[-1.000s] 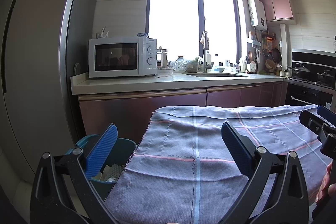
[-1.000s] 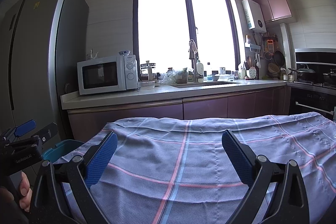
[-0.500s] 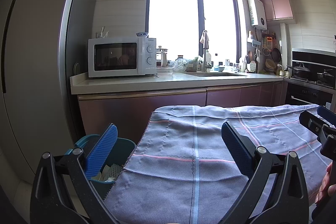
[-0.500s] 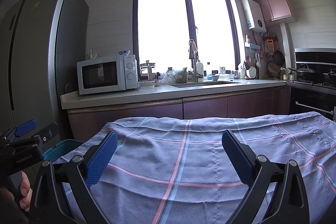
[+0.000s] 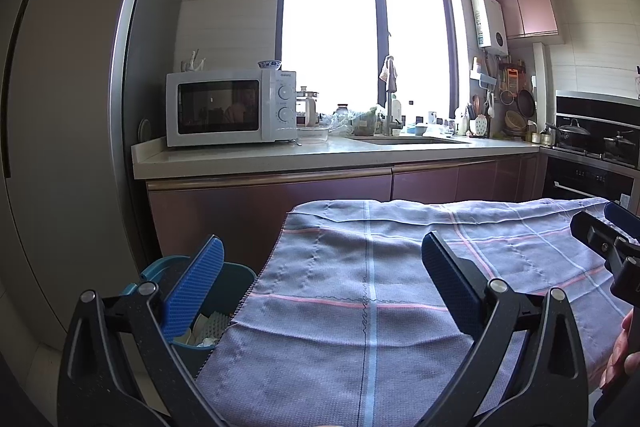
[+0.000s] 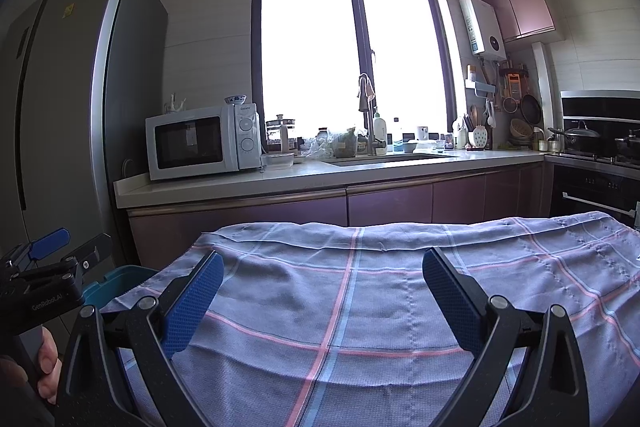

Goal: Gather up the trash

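Observation:
A teal trash bin stands on the floor at the table's left edge, with white scraps inside it. In the right wrist view only the teal trash bin's rim shows. My left gripper hovers open above the table's left part, its left finger over the bin, nothing between its fingers. My right gripper is open too, empty, above the cloth-covered table. Each gripper appears at the edge of the other's view, held by a hand. No trash lies on the cloth in view.
A grey checked cloth covers the table. Beyond it runs a counter with a white microwave, a sink and clutter. A tall fridge stands at left; an oven and stove at right.

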### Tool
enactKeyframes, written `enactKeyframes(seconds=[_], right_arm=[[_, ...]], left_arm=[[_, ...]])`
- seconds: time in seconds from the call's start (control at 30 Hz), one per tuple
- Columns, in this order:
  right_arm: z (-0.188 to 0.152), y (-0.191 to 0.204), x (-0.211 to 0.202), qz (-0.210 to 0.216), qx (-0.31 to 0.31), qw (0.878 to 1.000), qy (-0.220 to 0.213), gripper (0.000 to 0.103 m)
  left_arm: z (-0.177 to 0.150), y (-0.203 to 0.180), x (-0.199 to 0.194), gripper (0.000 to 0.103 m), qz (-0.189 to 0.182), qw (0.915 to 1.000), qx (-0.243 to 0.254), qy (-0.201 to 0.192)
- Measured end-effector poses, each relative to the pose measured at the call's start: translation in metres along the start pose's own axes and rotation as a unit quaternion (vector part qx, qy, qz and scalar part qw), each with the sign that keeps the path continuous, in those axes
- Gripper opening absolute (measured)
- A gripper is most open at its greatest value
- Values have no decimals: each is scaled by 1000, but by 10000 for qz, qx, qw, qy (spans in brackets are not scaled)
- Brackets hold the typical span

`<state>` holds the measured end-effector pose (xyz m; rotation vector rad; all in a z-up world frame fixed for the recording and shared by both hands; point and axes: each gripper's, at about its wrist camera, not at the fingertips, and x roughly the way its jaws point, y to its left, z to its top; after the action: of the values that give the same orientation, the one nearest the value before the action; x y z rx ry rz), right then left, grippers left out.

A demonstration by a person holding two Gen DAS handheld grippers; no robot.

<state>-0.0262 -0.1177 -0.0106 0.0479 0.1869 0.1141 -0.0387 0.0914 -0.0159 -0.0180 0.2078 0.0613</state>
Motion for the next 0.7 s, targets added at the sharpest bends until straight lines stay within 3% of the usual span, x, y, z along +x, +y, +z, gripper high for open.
enactKeyframes(seconds=[0.7], right_arm=[[-3, -9, 7, -60, 70, 9999, 71, 96]], left_arm=[[-3, -11, 12, 97, -6, 9999, 52, 120]])
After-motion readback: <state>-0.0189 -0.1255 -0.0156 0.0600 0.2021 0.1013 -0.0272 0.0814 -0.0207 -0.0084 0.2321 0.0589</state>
